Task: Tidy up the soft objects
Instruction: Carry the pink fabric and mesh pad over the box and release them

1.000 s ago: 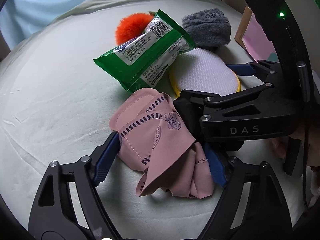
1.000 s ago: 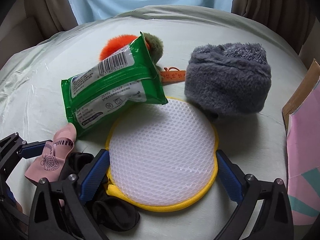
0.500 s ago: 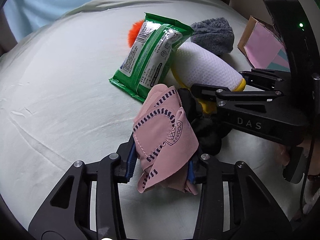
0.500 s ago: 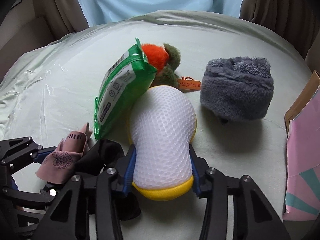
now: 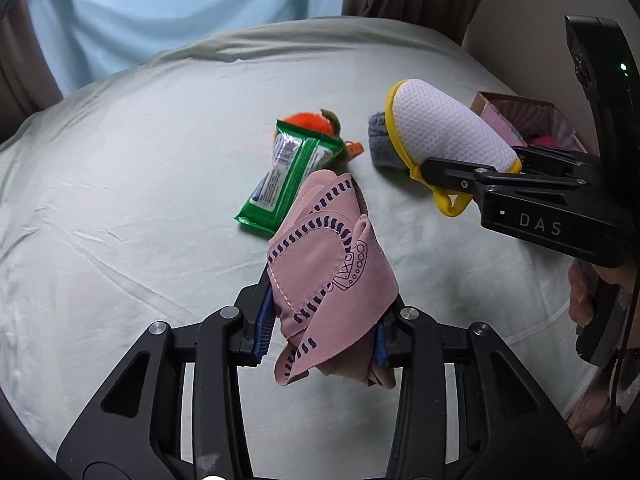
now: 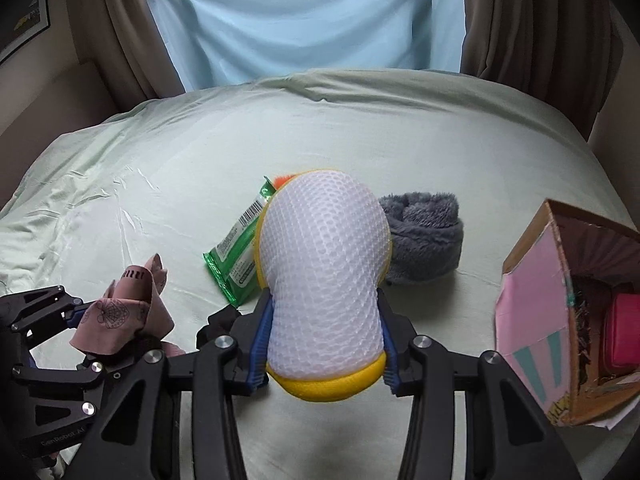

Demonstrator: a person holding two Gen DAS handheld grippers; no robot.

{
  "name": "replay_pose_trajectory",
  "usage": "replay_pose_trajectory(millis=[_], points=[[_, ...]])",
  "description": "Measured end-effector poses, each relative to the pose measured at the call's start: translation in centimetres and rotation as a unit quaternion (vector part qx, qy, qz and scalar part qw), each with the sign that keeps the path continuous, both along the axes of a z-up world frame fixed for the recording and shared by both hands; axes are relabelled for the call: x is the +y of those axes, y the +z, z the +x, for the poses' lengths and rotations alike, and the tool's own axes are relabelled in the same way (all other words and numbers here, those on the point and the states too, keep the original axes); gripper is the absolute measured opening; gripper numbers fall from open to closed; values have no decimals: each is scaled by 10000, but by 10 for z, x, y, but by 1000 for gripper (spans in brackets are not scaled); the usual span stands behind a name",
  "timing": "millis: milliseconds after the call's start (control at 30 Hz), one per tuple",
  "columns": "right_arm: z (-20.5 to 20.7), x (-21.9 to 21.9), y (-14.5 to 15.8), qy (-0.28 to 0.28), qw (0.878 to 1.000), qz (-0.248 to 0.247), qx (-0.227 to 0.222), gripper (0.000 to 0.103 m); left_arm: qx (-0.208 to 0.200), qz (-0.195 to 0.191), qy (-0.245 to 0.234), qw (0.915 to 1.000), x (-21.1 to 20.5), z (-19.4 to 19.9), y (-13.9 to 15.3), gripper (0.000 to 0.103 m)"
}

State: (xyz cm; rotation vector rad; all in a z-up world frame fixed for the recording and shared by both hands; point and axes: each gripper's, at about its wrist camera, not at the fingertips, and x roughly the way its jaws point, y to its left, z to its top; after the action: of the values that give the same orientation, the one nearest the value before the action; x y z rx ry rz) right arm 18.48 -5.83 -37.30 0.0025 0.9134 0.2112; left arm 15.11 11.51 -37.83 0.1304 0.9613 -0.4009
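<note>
My left gripper (image 5: 322, 334) is shut on a crumpled pink cloth (image 5: 332, 276) with dark stitch marks, held up off the bed. The same cloth (image 6: 128, 312) shows at the lower left of the right wrist view. My right gripper (image 6: 322, 354) is shut on a white mesh pad with a yellow rim (image 6: 322, 276), squeezed narrow and lifted. That pad (image 5: 448, 136) appears at the upper right of the left wrist view. On the pale green sheet (image 5: 140, 200) lie a green wipes pack (image 5: 288, 176), an orange plush (image 5: 308, 118) and a grey fluffy roll (image 6: 424, 236).
An open cardboard box with pink lining (image 6: 560, 304) stands at the right bed edge, with a pink item inside. A small black cloth (image 6: 218, 322) lies on the sheet by my right gripper. Curtains (image 6: 520, 20) and a light blue drape hang behind the bed.
Both grippers closed, the left on the pink cloth and the right on the mesh pad, squeezing it narrow. Both then rose off the bed with their loads.
</note>
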Motion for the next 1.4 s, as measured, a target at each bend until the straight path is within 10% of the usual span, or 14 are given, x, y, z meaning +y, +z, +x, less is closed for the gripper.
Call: replay_pose_trajectory(millis=[700,1400], points=[[-113,-66,206,-160,9996,106,-204,42,-489,-333,646,9962,-50,-79,228,35],[-154,-222,267,-1241,9919,45,-257,42,-571,-861,185,9945,-218,-70,288,35]])
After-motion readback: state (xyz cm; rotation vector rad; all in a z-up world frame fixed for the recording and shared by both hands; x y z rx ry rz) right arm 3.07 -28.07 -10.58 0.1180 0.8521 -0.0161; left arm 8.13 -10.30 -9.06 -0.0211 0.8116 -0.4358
